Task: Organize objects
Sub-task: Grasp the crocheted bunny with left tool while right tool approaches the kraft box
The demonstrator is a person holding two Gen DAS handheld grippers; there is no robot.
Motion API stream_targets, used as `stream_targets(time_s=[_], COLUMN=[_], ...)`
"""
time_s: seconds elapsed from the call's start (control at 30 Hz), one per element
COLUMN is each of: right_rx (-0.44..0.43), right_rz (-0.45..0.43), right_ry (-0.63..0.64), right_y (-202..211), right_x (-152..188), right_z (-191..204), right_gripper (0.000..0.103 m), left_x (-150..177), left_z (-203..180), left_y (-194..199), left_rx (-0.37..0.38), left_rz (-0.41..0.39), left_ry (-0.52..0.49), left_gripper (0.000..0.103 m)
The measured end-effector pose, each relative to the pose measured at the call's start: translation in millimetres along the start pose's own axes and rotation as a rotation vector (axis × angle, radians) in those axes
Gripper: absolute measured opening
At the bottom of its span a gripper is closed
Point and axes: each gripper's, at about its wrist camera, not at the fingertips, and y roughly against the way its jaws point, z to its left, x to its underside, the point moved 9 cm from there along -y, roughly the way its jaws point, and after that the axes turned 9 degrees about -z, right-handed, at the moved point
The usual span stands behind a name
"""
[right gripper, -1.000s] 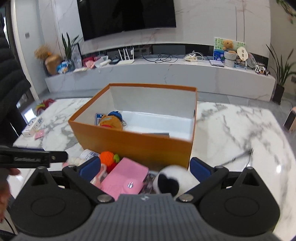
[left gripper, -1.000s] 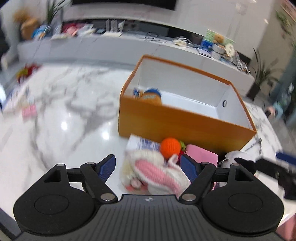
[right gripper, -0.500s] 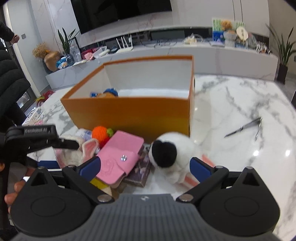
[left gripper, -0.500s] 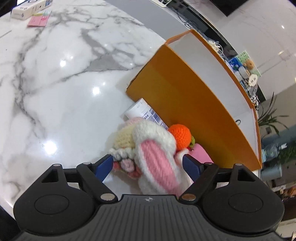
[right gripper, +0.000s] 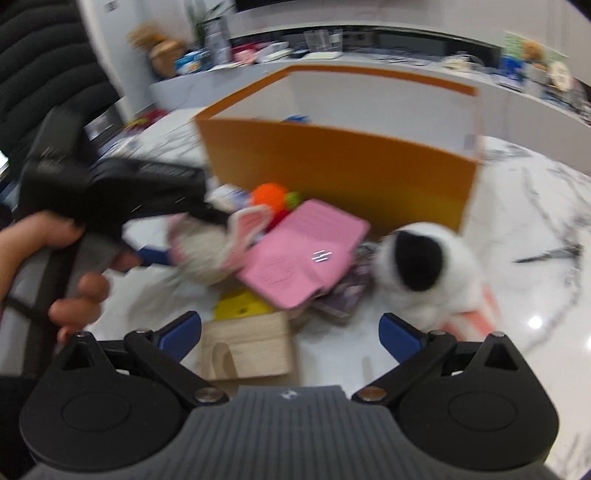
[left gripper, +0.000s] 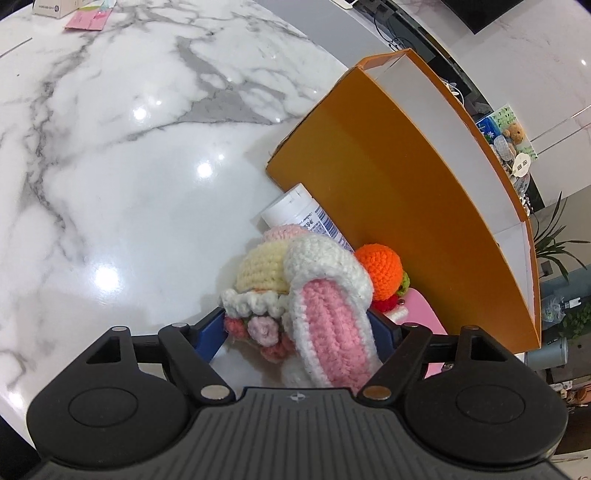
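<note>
We are about to grab the bunny (left gripper: 325, 310). It sits between our left tool's (left gripper: 299, 326) wide jaws, which just closed a little. Next we squeeze, then lift it into the box (left gripper: 406, 192). Our right tool (right gripper: 290, 330) is wide and empty.

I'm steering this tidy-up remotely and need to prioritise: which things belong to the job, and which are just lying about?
Job:
orange box
crochet bunny hat
white bottle
orange crochet ball
pink wallet
black-and-white plush
wooden block

Lying about:
scissors
pink card
shelf clutter

My left tool (left gripper: 297, 334) astride the crocheted bunny-eared toy (left gripper: 295, 288) on the marble desk (left gripper: 110, 166), jaws just narrowing, beside the orange box (left gripper: 399, 206).
</note>
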Motion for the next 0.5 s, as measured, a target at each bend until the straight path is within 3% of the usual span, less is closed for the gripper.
stream_targets(time_s=[0.2,0.5], right_rx=[-0.019,-0.007], right_rz=[0.039,0.071], right_ry=[0.037,0.088], right_y=[-17,-34], right_x=[13,23], right_z=[11,13], right_gripper=[0.101,0.077], left_x=[-1,-1], left_z=[4,8], left_y=[2,7], left_rx=[-0.020,-0.049], left_rz=[-0.010,-0.012], left_ry=[-0.035,-0.096], left_gripper=[0.088,0.087])
